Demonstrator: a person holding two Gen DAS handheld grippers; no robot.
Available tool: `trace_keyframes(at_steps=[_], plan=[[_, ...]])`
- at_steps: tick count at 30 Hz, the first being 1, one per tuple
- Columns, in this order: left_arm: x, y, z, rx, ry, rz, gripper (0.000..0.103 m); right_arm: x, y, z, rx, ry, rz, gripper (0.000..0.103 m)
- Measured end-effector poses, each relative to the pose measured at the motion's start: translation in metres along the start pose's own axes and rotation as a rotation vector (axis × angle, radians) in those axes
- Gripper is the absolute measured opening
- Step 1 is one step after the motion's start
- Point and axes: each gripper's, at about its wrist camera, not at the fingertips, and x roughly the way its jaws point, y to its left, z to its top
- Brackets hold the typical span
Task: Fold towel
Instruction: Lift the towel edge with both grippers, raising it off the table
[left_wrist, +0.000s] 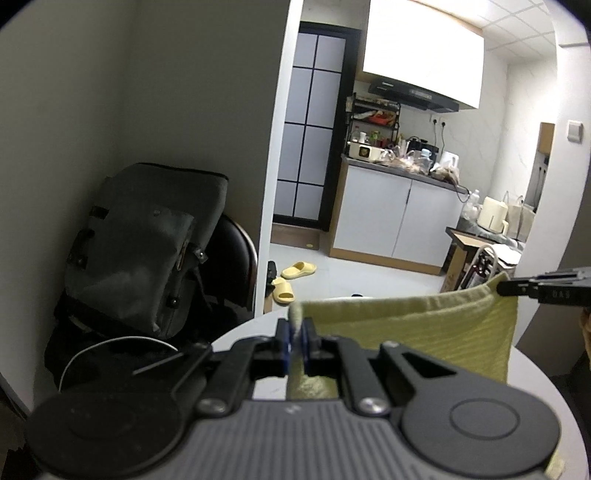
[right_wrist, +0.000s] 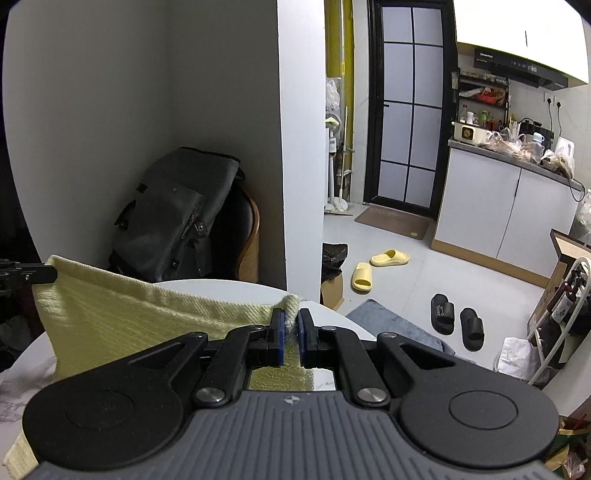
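Hanging above a round white table (right_wrist: 221, 286): one pale yellow ribbed cloth towel (left_wrist: 424, 332), top corners pinched in the closed left gripper (left_wrist: 295, 338) and closed right gripper (right_wrist: 291, 325).

Towel (left_wrist: 436, 328) strung between left gripper (left_wrist: 295, 341) and right gripper (right_wrist: 291, 326), hung over table (right_wrist: 221, 286). Backpack (right_wrist: 173, 221) sat on chair (right_wrist: 249, 236) in far-left corner behind table. Slippers (right_wrist: 380, 267) lay on floor beyond, right of wall (right_wrist: 299, 147). Counter (right_wrist: 498, 210) stood far right.
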Motion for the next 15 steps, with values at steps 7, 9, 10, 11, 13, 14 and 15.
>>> trace_keyframes(at_steps=[7,9,10,11,13,14,15], plan=[[-0.02,-0.008,-0.009,0.015,0.002,-0.003,0.007,-0.03,0.005,-0.017,0.002,-0.012,0.008,0.008],[-0.027,-0.013,-0.014,0.032,0.005,-0.009,0.007,-0.039,0.006,-0.024,0.011,-0.012,0.006,0.008],[-0.03,-0.014,-0.017,0.035,0.007,-0.011,0.007,-0.042,0.006,-0.027,0.016,-0.011,0.005,0.008],[-0.033,-0.015,-0.019,0.036,0.01,-0.015,0.007,-0.045,0.006,-0.03,0.021,-0.01,0.004,0.008],[-0.038,-0.015,-0.025,0.038,0.015,-0.02,0.007,-0.052,0.007,-0.036,0.026,-0.009,0.003,0.008],[-0.041,-0.016,-0.027,0.04,0.019,-0.021,0.007,-0.057,0.008,-0.039,0.028,-0.008,0.004,0.008],[-0.044,-0.017,-0.032,0.046,0.026,-0.021,0.007,-0.06,0.009,-0.042,0.03,-0.008,0.004,0.008]])
